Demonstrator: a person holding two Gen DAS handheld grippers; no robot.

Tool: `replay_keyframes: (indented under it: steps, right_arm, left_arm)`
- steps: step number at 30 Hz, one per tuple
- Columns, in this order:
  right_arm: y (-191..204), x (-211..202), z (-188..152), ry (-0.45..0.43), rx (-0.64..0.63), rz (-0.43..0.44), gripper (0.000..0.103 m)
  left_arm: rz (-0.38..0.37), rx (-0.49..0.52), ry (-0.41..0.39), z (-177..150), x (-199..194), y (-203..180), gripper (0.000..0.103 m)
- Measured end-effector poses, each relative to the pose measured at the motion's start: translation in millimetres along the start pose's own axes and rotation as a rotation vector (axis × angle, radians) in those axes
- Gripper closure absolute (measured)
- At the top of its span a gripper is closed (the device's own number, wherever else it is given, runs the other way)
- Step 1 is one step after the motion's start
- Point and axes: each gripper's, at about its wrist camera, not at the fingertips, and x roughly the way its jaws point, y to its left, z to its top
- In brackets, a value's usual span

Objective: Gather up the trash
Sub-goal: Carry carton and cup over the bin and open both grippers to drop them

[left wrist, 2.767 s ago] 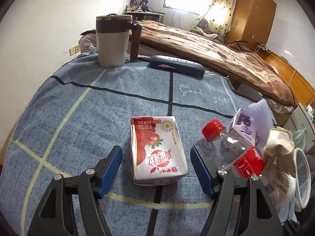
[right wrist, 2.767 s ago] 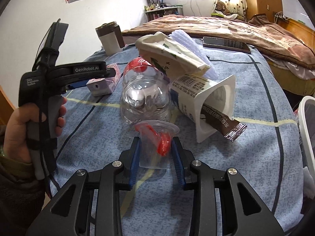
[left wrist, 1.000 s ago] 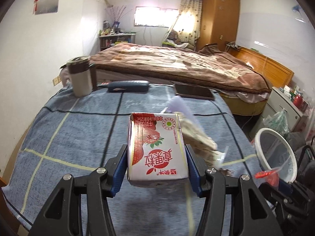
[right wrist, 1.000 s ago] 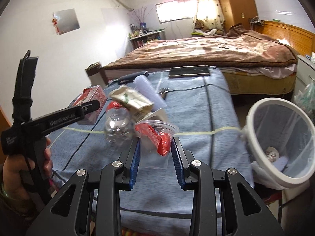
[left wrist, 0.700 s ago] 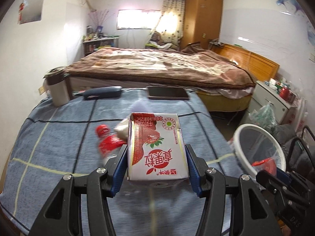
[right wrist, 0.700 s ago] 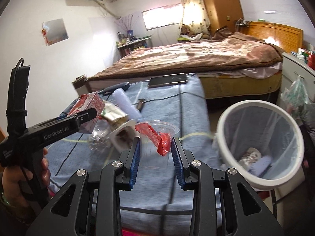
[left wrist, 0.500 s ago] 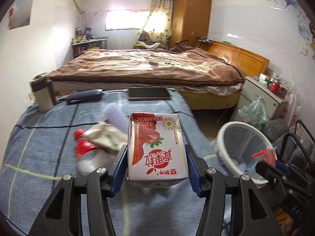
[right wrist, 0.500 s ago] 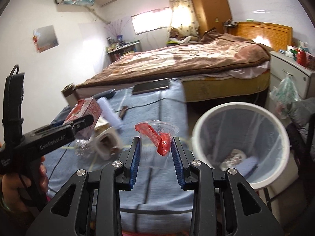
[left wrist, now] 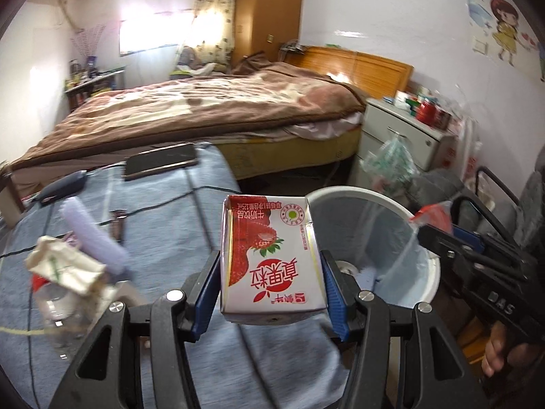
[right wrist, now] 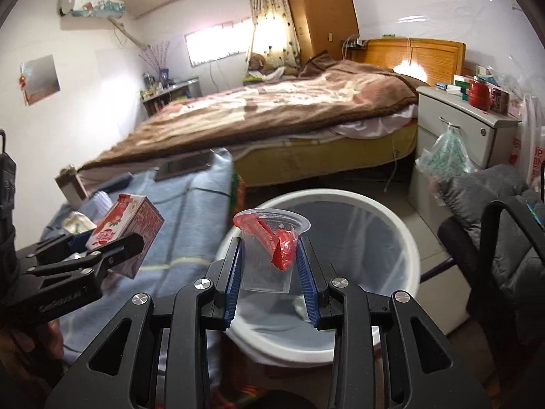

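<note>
Left gripper (left wrist: 270, 293) clenched on strawberry milk carton (left wrist: 270, 255), held in air off the table's (left wrist: 163, 211) right edge, beside the bin | right gripper (right wrist: 269, 266) clamped on clear plastic cup (right wrist: 269, 255) with red wrapper (right wrist: 277, 238) inside, over white bin's (right wrist: 405, 238) rim | bottle (left wrist: 64, 310), crumpled paper (left wrist: 63, 266) at table's left side.

1 milk carton (left wrist: 272, 255), 1 clear plastic cup (right wrist: 269, 255) with 1 red wrapper (right wrist: 281, 243) inside, 1 white trash bin (right wrist: 391, 235), 1 clear bottle (left wrist: 63, 310), 1 crumpled paper bag (left wrist: 61, 266), 1 phone (left wrist: 160, 165), 2 grippers: left gripper (left wrist: 270, 298), right gripper (right wrist: 270, 284).
</note>
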Motion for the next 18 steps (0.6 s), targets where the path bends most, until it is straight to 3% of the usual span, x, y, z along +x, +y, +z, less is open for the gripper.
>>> replay_keyframes:
  steps: [9, 18]
  right_arm:
    - [-45, 18, -4, 0.078, 0.040, -0.025, 0.069]
    - [-62, 36, -4, 0.146, 0.032, -0.060, 0.069]
  left_arm:
    - [-0.081, 0.044, 0.074, 4, 36, -45, 0.045]
    - [-0.111, 0.084, 0.128, 3, 60, -69, 0.045]
